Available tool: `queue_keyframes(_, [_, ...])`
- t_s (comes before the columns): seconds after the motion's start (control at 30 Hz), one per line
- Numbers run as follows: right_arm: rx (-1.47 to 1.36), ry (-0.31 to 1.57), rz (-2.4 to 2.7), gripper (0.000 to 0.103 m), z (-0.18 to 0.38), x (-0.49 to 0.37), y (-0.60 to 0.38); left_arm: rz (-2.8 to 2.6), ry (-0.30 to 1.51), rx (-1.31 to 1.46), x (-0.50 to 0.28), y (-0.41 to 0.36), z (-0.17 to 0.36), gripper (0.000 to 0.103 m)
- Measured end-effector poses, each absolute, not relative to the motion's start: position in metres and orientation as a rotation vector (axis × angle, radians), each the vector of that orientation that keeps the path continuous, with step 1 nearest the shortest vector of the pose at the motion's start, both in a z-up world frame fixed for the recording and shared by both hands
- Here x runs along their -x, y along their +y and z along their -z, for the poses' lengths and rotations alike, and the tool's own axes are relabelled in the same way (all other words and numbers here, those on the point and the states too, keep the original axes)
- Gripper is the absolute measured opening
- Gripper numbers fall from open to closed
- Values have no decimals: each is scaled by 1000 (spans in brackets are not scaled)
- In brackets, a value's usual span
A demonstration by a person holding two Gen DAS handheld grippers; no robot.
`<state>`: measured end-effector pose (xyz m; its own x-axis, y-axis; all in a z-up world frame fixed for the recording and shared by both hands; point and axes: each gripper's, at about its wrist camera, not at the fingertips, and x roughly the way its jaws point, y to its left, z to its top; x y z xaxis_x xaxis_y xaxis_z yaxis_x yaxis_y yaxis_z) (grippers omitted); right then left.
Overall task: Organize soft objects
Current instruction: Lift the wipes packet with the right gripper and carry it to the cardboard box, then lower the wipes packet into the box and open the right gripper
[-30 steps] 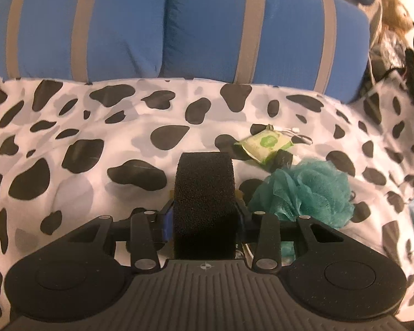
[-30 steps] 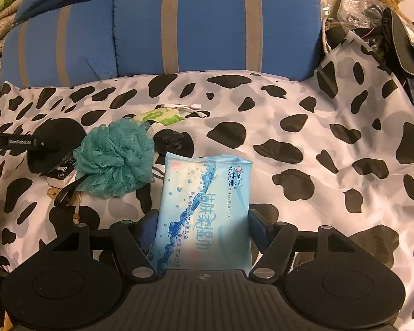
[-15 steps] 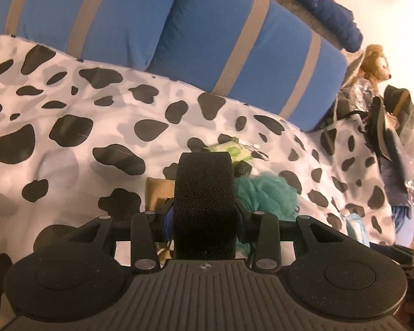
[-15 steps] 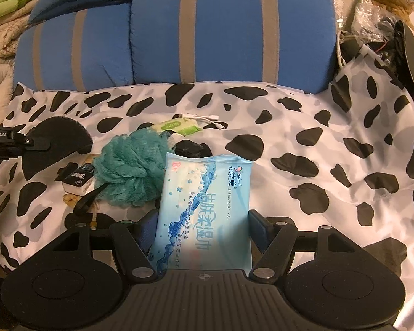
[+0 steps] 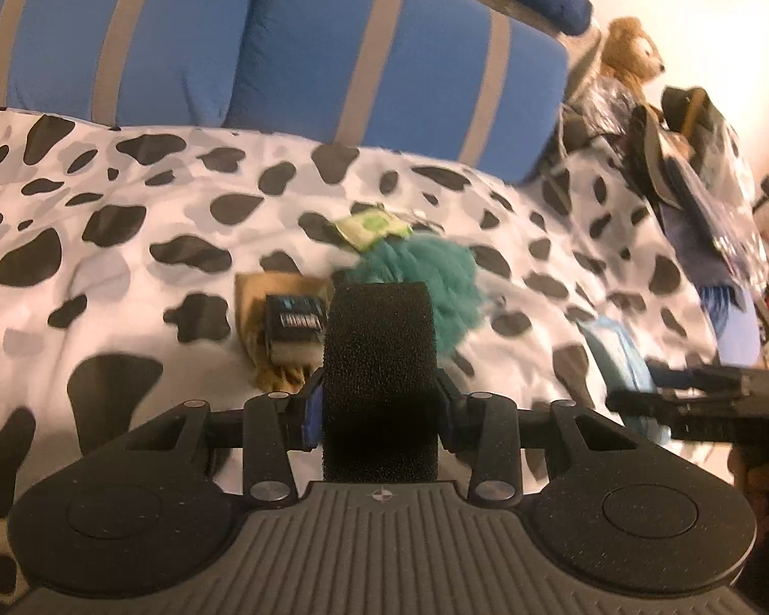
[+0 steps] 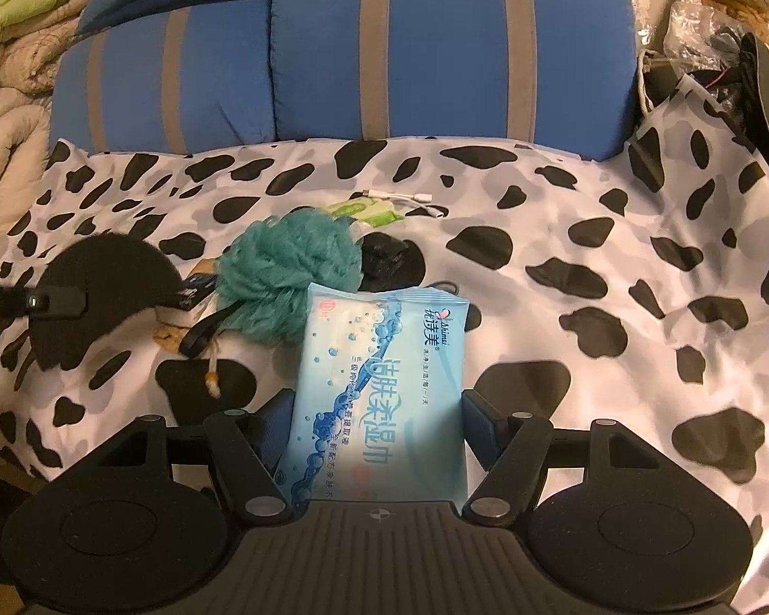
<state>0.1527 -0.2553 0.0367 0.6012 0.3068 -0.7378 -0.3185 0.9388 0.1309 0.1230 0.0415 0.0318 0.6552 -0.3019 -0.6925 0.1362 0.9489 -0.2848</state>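
- The left hand-held gripper (image 5: 379, 384) is clenched on a black foam sponge (image 5: 379, 359), which stands upright between its jaws above the cow-print bedspread (image 5: 128, 236).
- The right hand-held gripper (image 6: 379, 410) is grasping a pale blue wet-wipe pack (image 6: 384, 389) by its near end; the pack's far end juts toward 12 o'clock.
- From the right wrist view, the loose things lie in a cluster on the bed at about 11 o'clock of the pack: a teal bath pouf (image 6: 287, 282), a small green tissue packet (image 6: 369, 210) just past it, and a white cable (image 6: 415, 200) beside the packet.
- From the left wrist view, a small dark box (image 5: 295, 328) lies on a tan cloth (image 5: 277, 297) at 10 o'clock of the sponge, touching it.
- To do the carry well, I would keep both grips light but steady: foam and a soft pack squash easily, and the pack could sag or slip if tilted.
- Each piece is best set down flat beside the pouf, not on the cable.
- No bin, basket or box for sorting shows in either view; the wipe pack looks sealed, and its contents cannot be seen.
- Two blue striped pillows (image 6: 436, 51) line the bed at 12 o'clock.
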Motion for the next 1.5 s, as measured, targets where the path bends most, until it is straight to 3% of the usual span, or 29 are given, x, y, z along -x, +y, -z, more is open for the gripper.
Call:
queue_keyframes(0.73, [95, 1018, -464, 71, -12, -70, -214, 185, 1017, 118, -30, -1, -3, 40])
queue_keyframes(1.13, [199, 1242, -469, 71, 31, -56, -193, 180, 1203, 89, -31, -9, 25, 41])
queue_keyframes(1.5, [235, 1320, -476, 74, 44, -55, -190, 163, 1304, 88, -33, -9, 37, 43])
